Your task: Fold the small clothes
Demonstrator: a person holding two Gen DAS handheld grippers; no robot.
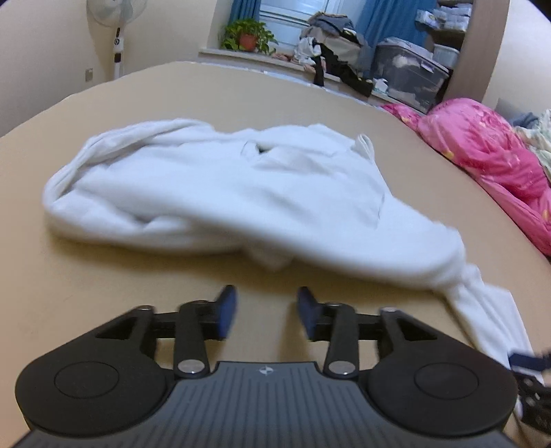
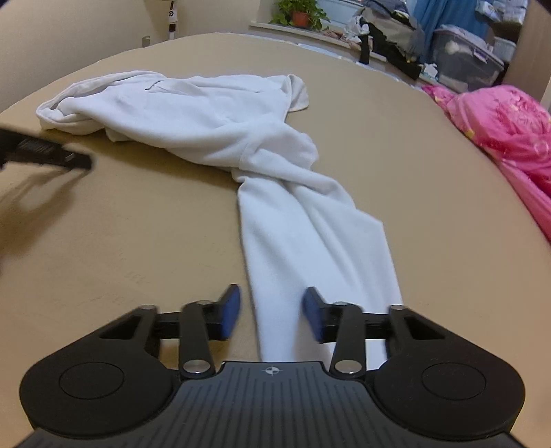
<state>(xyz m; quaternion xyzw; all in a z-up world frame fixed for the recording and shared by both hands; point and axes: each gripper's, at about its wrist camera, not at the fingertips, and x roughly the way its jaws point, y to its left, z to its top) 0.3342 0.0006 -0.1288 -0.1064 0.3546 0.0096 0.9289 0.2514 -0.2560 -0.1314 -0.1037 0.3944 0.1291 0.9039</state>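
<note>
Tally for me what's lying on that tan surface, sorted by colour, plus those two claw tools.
White: 1, garment
Pink: 1, quilt
Black-and-blue: 2, left gripper and right gripper, both open
Total: 4

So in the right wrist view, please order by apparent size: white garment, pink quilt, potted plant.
1. white garment
2. pink quilt, partly cut off by the frame
3. potted plant, far away, so its true size is unsure
</note>
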